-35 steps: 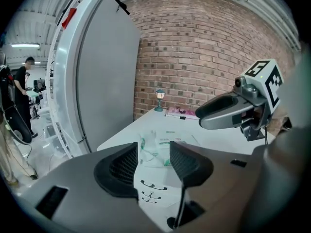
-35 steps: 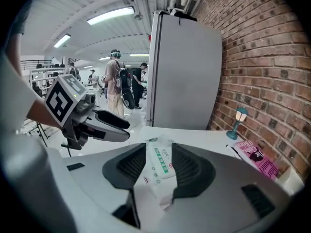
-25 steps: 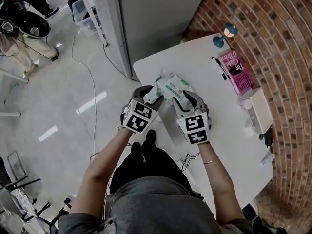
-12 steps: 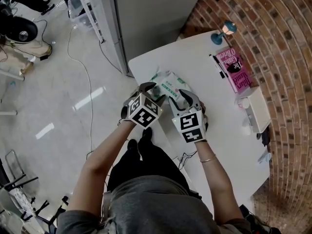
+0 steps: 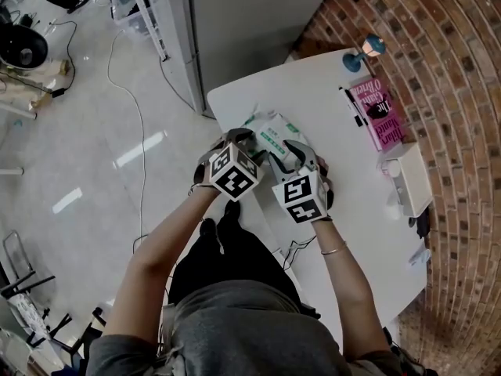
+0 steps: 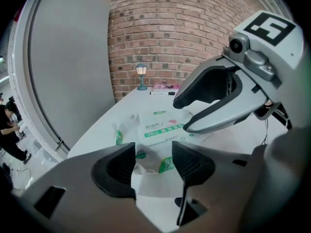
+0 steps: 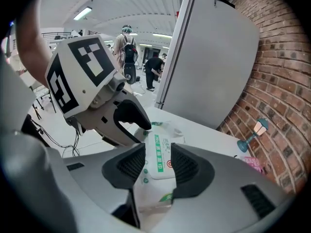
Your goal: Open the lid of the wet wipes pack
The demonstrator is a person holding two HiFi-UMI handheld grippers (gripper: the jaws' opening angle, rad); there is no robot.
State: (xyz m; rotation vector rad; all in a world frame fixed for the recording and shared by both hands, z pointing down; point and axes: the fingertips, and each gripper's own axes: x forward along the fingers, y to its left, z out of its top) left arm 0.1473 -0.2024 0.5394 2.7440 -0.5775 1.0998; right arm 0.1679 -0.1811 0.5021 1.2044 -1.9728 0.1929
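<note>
The wet wipes pack (image 5: 274, 134) lay by the left edge of the white table (image 5: 356, 202), its lid (image 6: 163, 127) flat. The left gripper (image 6: 153, 150) had just been opening its jaws, and they stood wide around the pack's crinkly near end. The right gripper (image 7: 157, 152) was open around that end too. I think one was going to hold the pack still.

Staged set in a lab hall
A white table (image 5: 321, 92) is enclosed by a brick wall (image 5: 446, 69) at right and a grey partition panel (image 5: 250, 14) at the far side; cables (image 5: 143, 131) are trailed over the glossy floor (image 5: 70, 155) at left.
</note>
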